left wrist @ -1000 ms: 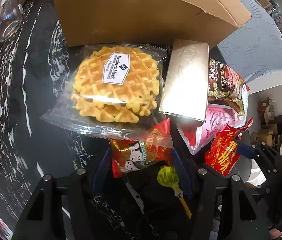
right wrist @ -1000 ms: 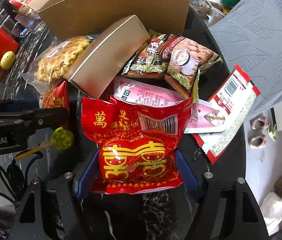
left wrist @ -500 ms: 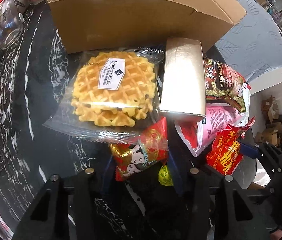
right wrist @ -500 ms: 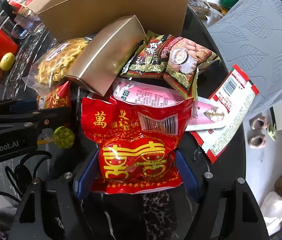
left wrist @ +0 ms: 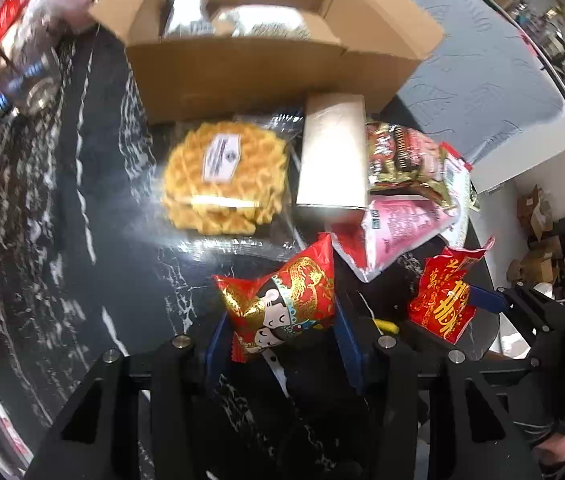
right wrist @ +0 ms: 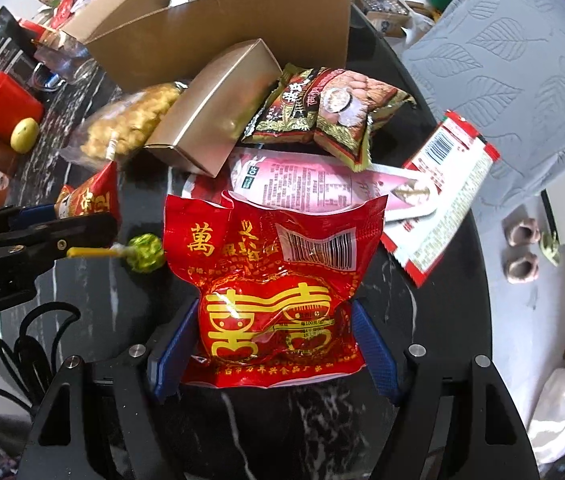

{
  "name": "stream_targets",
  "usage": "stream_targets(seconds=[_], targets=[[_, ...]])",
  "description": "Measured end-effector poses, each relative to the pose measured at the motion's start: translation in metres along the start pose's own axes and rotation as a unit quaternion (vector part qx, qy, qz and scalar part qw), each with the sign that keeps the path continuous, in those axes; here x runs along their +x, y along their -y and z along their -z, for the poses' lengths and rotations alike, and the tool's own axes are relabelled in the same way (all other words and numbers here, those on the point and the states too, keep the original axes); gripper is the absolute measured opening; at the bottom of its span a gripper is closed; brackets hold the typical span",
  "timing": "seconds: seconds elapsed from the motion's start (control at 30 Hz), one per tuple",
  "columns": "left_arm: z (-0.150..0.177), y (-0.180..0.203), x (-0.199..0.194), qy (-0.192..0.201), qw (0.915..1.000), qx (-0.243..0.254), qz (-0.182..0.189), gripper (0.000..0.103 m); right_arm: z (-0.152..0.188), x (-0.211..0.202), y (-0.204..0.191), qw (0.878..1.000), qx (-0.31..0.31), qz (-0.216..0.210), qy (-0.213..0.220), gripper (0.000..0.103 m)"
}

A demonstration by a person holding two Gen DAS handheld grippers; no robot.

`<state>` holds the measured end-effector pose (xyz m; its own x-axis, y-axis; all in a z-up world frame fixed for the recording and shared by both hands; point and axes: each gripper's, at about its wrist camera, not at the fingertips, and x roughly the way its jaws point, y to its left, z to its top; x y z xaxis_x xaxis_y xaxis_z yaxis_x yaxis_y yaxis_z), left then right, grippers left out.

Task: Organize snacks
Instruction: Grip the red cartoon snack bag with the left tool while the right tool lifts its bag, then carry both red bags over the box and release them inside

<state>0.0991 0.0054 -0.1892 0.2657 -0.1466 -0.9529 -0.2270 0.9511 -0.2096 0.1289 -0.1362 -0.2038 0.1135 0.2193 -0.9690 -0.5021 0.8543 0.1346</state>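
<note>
A small red packet with a cartoon figure (left wrist: 282,308) hangs above the black marble table (left wrist: 82,240), and my left gripper (left wrist: 282,338) is shut on it. From the right wrist view that packet (right wrist: 90,196) shows at the left, with a green lollipop (right wrist: 146,252) lying just below it. My right gripper (right wrist: 274,354) is shut on a big red bag with yellow characters (right wrist: 278,292). The open cardboard box (left wrist: 242,76) stands behind the pile with silver packs inside. In front of it lie a waffle pack (left wrist: 226,176) and a gold carton (left wrist: 332,160).
Brown-green packets (right wrist: 330,108), a pink packet (right wrist: 314,188) and a red-white packet (right wrist: 446,196) lie by the table's right edge. A lemon (right wrist: 24,134), a red tub (right wrist: 4,104) and a glass jar (left wrist: 22,76) stand at the left. A grey leaf-patterned cushion (right wrist: 502,60) sits beyond the table.
My left gripper narrowed onto the small red packet and rose with it, away from the waffle pack; the lollipop stayed on the table. The right gripper and its bag have not moved.
</note>
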Motion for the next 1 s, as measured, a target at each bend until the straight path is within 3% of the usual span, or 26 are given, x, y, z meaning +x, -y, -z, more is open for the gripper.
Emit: stream_targets(seconds=[0.33,0.63,1.0], targets=[[0.010,-0.005,-0.061,0.040,0.9987,0.032,0.002,0.047,0.017,-0.035,-0.005,0.999,0.010,-0.015,0.026,0.076],[0.004,0.013,-0.086,0.074,0.9964,0.041,0.002,0.047,0.024,-0.065,-0.012,0.999,0.006,-0.031,0.043,0.076],[-0.030,0.021,-0.126,0.136,0.9901,0.036,0.008,0.047,-0.015,-0.110,-0.013,0.995,-0.010,-0.044,0.091,0.076]])
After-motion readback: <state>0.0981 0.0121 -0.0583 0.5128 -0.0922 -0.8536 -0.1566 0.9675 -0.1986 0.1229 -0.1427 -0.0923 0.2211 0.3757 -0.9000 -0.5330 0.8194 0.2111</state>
